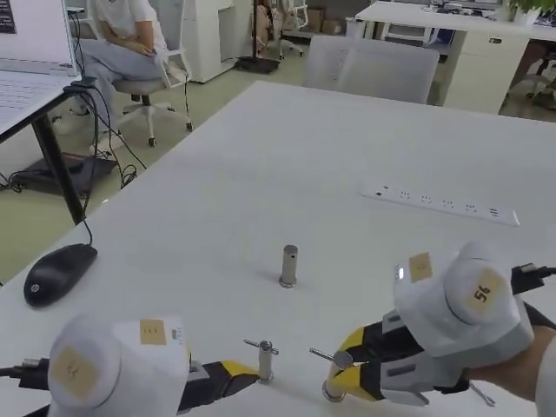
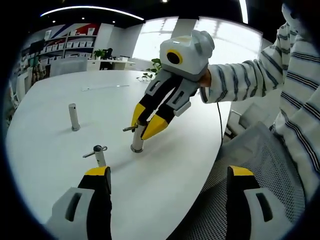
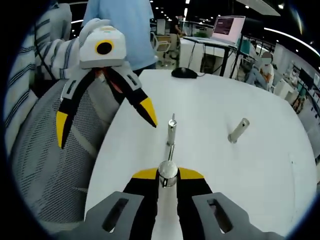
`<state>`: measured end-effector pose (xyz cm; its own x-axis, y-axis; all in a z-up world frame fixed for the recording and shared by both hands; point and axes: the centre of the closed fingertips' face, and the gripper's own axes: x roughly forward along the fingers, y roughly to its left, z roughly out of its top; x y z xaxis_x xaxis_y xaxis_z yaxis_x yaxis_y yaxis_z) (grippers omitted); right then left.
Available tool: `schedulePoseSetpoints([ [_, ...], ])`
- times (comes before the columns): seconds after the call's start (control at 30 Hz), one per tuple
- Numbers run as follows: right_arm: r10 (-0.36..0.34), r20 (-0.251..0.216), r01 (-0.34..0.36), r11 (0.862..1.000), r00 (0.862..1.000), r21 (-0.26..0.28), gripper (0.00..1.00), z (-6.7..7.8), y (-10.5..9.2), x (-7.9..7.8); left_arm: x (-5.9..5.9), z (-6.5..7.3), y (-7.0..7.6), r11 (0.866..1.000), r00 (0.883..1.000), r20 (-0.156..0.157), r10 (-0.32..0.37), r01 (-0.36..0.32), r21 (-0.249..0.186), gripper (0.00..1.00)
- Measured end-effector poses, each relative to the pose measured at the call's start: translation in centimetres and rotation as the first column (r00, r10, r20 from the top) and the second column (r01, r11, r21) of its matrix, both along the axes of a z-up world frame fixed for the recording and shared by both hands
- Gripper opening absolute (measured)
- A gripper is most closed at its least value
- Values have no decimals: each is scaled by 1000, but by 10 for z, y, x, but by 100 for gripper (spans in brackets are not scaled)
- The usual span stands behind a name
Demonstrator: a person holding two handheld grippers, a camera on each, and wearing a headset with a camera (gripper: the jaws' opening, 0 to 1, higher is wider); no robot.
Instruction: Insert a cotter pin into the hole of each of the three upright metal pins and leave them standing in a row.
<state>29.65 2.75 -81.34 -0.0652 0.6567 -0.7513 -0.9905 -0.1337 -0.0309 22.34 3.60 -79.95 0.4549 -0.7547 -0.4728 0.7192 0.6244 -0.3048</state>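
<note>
Three upright metal pins stand on the white table (image 1: pixel 261 174). The far pin (image 1: pixel 288 265) (image 3: pixel 238 130) is bare. The middle pin (image 1: pixel 265 360) (image 2: pixel 100 155) (image 3: pixel 171 130) has a cotter pin across its top. My right gripper (image 1: pixel 340 369) (image 2: pixel 145 125) (image 3: pixel 168 175) is shut on a cotter pin (image 1: pixel 328 354) (image 2: pixel 130 129) at the top of the near pin (image 2: pixel 137 144); its tip pokes out on the far side. My left gripper (image 1: pixel 243 375) (image 2: pixel 170 172) (image 3: pixel 105 120) is wide open, one jaw just beside the middle pin.
A black mouse (image 1: pixel 59 271) lies at the table's left edge and a white power strip (image 1: pixel 443 204) at the right. A grey chair (image 1: pixel 373 65) stands behind the table; a person (image 1: pixel 130 39) sits at the back left. The near table edge is close to both grippers.
</note>
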Motion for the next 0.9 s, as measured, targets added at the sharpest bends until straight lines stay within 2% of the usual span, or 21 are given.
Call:
schedulePoseSetpoints([
  [0.23,25,0,-25,1000,1000,-9,12,-4,2,0,3,2,5,1000,1000,14,18,-19,15,96],
  [0.67,46,-17,-46,999,999,-5,13,-12,0,3,3,0,8,999,999,0,34,-34,18,96],
  [0.9,65,-10,-65,998,998,-8,13,-16,1,1,3,1,10,999,999,2,41,-41,22,96],
])
